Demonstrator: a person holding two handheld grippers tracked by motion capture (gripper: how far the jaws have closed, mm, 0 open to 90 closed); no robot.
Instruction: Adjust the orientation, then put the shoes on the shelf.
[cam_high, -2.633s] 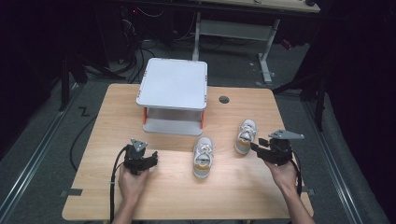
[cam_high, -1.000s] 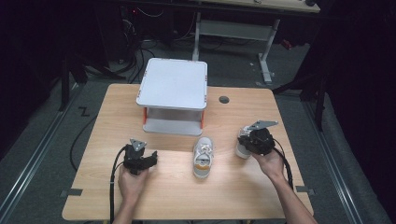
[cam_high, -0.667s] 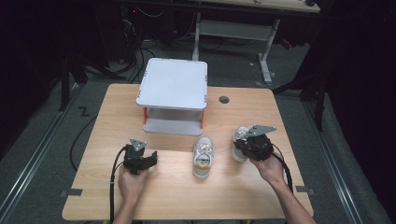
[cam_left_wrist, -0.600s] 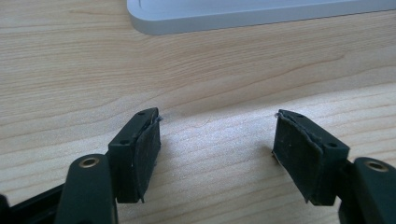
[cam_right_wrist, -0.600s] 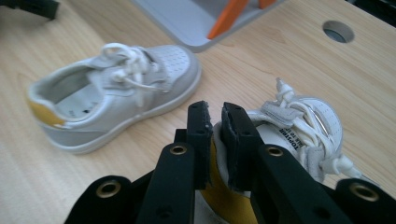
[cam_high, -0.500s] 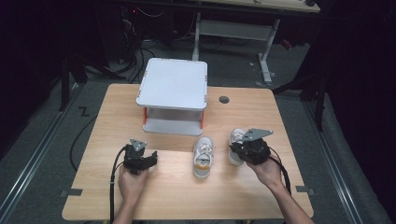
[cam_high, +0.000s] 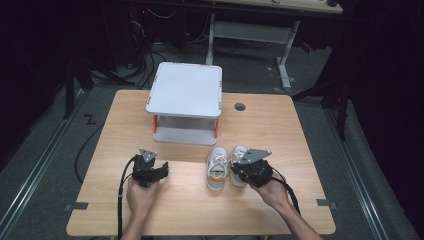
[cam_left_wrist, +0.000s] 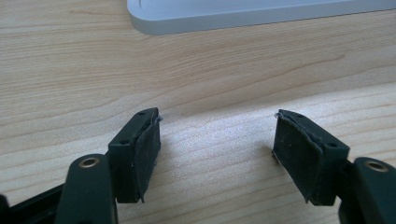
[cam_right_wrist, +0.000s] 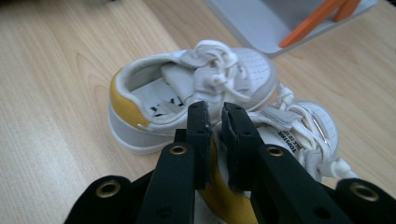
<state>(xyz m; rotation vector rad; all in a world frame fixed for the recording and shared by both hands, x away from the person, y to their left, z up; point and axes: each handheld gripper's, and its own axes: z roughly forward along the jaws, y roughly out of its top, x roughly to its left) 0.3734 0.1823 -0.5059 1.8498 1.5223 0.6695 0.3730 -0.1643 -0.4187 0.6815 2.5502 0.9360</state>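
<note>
2 white shoes (cam_high: 227, 167) side by side, yellow heels, right claw (cam_right_wrist: 215, 122) gripping 1

Left gripper (cam_high: 148, 170) low in the left hand (cam_high: 141, 197), jaws wide apart; right gripper (cam_high: 251, 169) jaws nearly closed.

White two-tier rack (cam_high: 186, 90) at table's (cam_high: 310, 150) far edge; grommet hole (cam_high: 240, 106) beside.

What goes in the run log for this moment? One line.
right gripper: shut on right shoe heel | left shoe: touching it | left gripper: open, on table
</note>
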